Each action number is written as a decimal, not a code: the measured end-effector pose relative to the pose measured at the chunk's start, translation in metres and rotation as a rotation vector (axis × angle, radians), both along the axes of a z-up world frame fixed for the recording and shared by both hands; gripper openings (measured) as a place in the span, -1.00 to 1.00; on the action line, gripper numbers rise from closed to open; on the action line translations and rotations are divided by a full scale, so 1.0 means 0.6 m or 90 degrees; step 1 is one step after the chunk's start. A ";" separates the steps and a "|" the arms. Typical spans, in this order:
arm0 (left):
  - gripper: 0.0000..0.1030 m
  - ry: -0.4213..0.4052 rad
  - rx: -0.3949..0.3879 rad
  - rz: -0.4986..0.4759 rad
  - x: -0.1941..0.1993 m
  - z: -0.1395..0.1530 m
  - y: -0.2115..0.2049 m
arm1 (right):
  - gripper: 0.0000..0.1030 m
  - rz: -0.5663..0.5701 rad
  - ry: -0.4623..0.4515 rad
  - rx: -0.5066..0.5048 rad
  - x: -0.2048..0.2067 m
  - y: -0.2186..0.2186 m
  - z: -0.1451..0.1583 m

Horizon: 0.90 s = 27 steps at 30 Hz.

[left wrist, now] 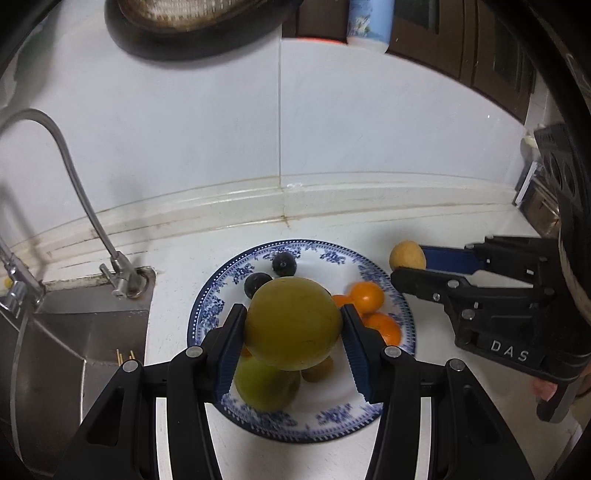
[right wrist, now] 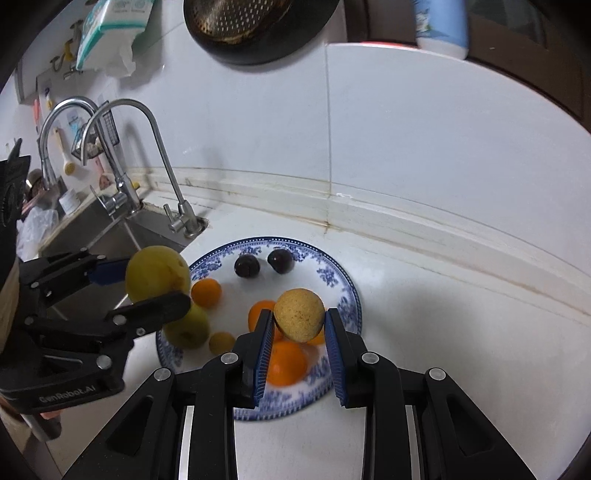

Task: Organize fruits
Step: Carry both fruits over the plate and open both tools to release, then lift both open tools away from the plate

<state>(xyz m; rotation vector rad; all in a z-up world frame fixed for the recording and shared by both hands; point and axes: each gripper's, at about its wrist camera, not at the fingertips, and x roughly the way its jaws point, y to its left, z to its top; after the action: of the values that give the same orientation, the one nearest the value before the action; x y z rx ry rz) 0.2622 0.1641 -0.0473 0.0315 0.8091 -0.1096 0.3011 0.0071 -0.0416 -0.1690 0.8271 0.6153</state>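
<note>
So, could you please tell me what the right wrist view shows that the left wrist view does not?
Only the right wrist view shows the second, taller faucet, the hanging tissue pack and the wire rack beyond the sink. Only the left wrist view shows the dark appliance at the far right. Both show the blue-patterned plate with oranges and two dark plums, the left claw shut on a green-yellow fruit, and the right claw shut on a small tan fruit.

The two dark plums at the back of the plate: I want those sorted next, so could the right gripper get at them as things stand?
Probably not yet. The right gripper is shut on a small yellow fruit, so its jaws are occupied. The path to the dark plums looks free.
</note>
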 end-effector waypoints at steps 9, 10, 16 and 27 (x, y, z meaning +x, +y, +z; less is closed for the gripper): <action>-0.02 0.046 -0.018 -0.002 0.047 -0.036 0.010 | -0.43 0.019 0.039 -0.017 0.065 0.033 -0.039; -0.02 0.047 -0.018 -0.002 0.049 -0.039 0.010 | -0.43 0.019 0.043 -0.015 0.071 0.034 -0.042; 0.15 0.028 -0.011 0.008 0.049 -0.028 0.013 | -0.43 0.022 0.060 -0.010 0.087 0.042 -0.055; 0.18 -0.037 -0.009 0.098 -0.013 0.028 0.031 | -0.09 0.014 0.015 -0.006 0.064 0.032 -0.032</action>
<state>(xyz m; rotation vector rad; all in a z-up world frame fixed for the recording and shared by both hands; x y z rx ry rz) 0.2546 0.1826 -0.0307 -0.0397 0.7499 0.0306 0.3394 0.0266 -0.0610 -0.1801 0.8511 0.6356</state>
